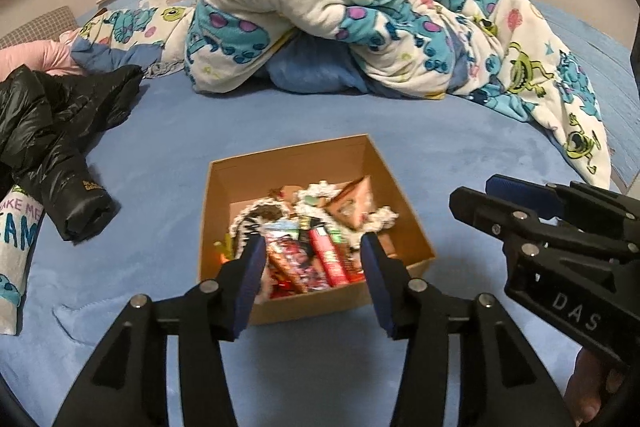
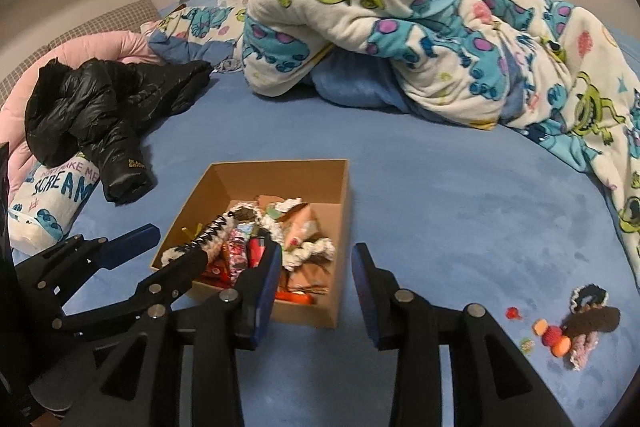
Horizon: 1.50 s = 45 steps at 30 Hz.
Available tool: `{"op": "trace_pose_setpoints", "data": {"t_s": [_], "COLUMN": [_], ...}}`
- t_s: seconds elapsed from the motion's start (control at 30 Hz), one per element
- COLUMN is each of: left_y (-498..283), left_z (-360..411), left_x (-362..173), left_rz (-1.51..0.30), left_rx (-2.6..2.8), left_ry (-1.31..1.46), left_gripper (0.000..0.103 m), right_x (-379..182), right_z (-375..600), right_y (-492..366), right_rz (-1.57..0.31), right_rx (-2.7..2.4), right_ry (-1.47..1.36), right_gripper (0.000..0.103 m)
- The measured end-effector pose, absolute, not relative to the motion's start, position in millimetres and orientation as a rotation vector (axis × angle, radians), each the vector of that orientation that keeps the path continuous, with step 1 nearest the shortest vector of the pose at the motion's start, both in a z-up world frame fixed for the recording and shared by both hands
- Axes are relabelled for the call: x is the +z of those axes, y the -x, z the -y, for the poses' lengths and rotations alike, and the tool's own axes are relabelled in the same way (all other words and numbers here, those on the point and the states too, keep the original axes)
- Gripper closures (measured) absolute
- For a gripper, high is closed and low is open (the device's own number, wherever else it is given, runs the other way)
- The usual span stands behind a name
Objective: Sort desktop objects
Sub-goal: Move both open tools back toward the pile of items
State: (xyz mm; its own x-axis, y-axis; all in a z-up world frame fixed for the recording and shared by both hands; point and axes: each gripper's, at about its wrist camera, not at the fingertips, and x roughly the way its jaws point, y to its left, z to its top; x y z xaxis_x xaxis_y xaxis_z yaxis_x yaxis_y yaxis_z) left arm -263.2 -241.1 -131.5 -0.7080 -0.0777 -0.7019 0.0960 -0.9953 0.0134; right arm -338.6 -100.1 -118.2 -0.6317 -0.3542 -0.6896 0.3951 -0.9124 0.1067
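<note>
Left gripper [image 1: 314, 275]: jaws spread wide, empty, hovering over the near edge of the cardboard box [image 1: 224, 223].
Right gripper [image 2: 314, 283]: wide, empty, beside the box's right wall.
Loose trinkets [image 2: 560, 327]: on the blue bedspread [image 2: 460, 207], well right of it.

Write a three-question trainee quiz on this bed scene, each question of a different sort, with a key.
1. True or false: the cardboard box is empty.
2. Which lies loose on the blue bed cover, outside the box? A) brown crocheted piece B) scissors C) mug
3. Fill in: the jaws of the left gripper and right gripper are both ____.

Key: 1 false; 2 A; 3 open.
</note>
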Motion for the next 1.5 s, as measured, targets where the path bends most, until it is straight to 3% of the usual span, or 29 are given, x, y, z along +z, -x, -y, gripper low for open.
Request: {"op": "trace_pose_setpoints", "data": {"t_s": [0.07, 0.53, 0.67, 1.5], "left_y": [262, 265, 266, 287], "left_z": [230, 149, 126, -22], "left_x": [-128, -117, -116, -142], "left_rz": [-0.030, 0.039, 0.053, 0.139], "left_rx": [-2.828, -2.897, -2.917, -3.018], "left_ry": [-1.152, -1.176, -1.184, -1.331], "left_gripper": [0.045, 0.042, 0.038, 0.036], "right_x": [-115, -105, -103, -131], "right_z": [87, 4, -21, -185], "right_y": [335, 317, 312, 301], "right_rz": [-0.061, 0.010, 0.031, 0.146], "right_rx": [-2.530, -2.617, -2.651, -2.780], "right_ry": [-1.038, -1.032, -1.029, -1.135], "right_gripper": [0.058, 0.053, 0.046, 0.046]}}
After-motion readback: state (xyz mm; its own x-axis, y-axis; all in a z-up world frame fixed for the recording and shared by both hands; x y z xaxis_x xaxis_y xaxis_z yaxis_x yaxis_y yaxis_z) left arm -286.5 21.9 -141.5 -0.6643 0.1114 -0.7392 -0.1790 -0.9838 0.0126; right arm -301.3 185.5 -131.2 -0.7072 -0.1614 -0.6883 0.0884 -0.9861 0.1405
